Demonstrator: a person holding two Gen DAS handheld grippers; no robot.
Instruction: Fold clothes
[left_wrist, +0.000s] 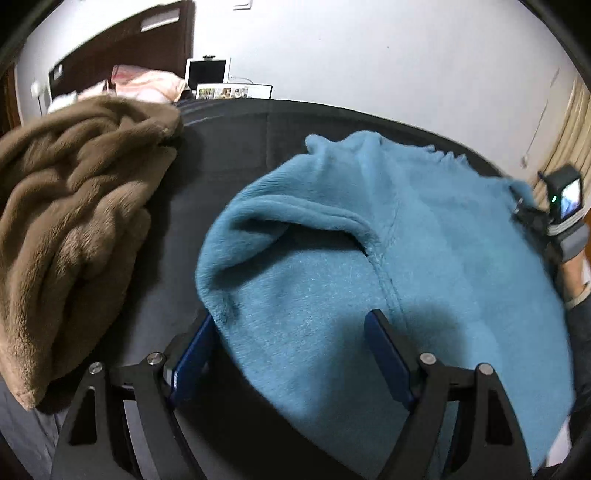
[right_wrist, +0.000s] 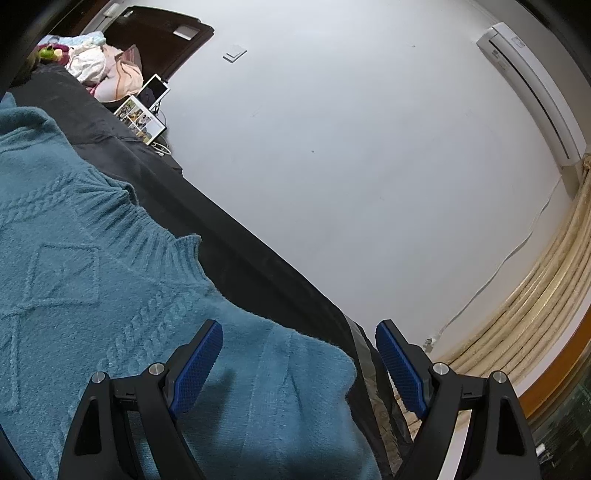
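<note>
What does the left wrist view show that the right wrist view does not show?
Only the left wrist view shows the brown fleece, bunched beside the blue sweater, and the open left claw at the sweater's edge. Only the right wrist view shows the air conditioner, the curtain and the open right claw. Both show the sweater, the dark bed cover and the white wall.

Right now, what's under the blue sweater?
The blue sweater lies on a dark bed cover, which shows bare around it and beside the brown blanket. Whatever sits directly beneath the sweater is covered. Both grippers, left and right, are open.
</note>
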